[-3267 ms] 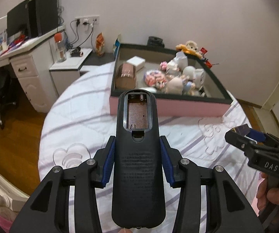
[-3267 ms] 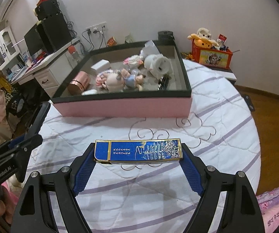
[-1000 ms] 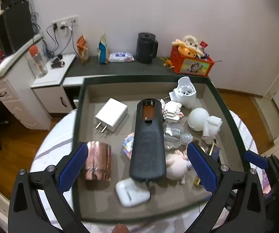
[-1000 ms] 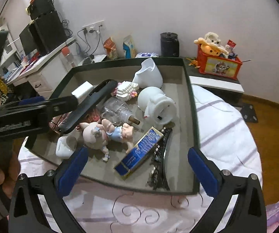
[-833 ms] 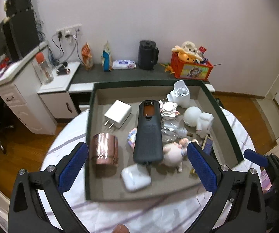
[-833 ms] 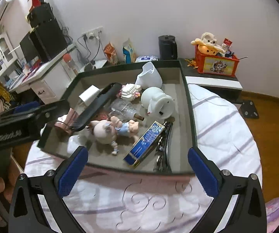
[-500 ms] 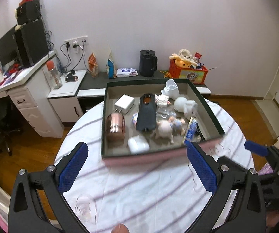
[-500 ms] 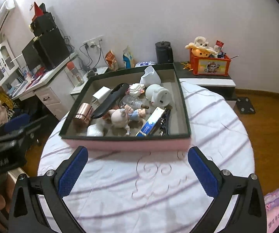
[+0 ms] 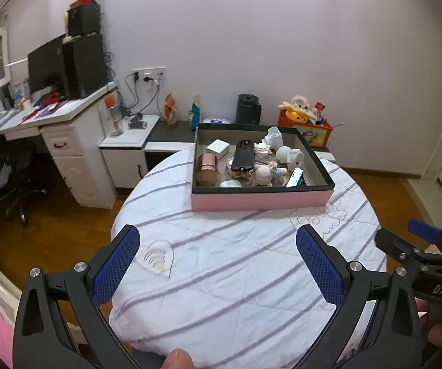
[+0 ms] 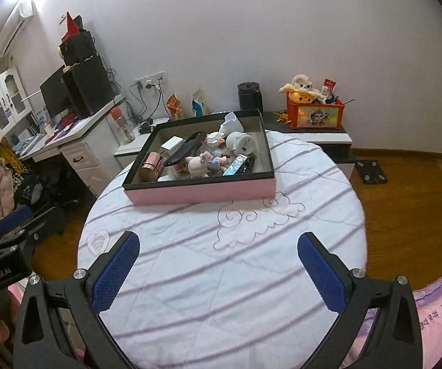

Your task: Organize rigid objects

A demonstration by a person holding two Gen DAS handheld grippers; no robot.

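Now holding both tools back over the round white quilted table (image 9: 236,270), well apart from the pink-sided, dark-rimmed box (image 9: 260,201). Left gripper (image 9: 217,261) spread wide, empty; right gripper (image 10: 217,261) likewise. Black remote handset (image 9: 243,156) and blue-and-gold flat case (image 10: 235,165) lying inside the box among figurines. Nothing loose visible on the cloth; probably done, or next scanning for strays.

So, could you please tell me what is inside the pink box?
The pink box holds a black remote, copper tin, white charger, doll and blue case; whatever lies beneath them is covered.
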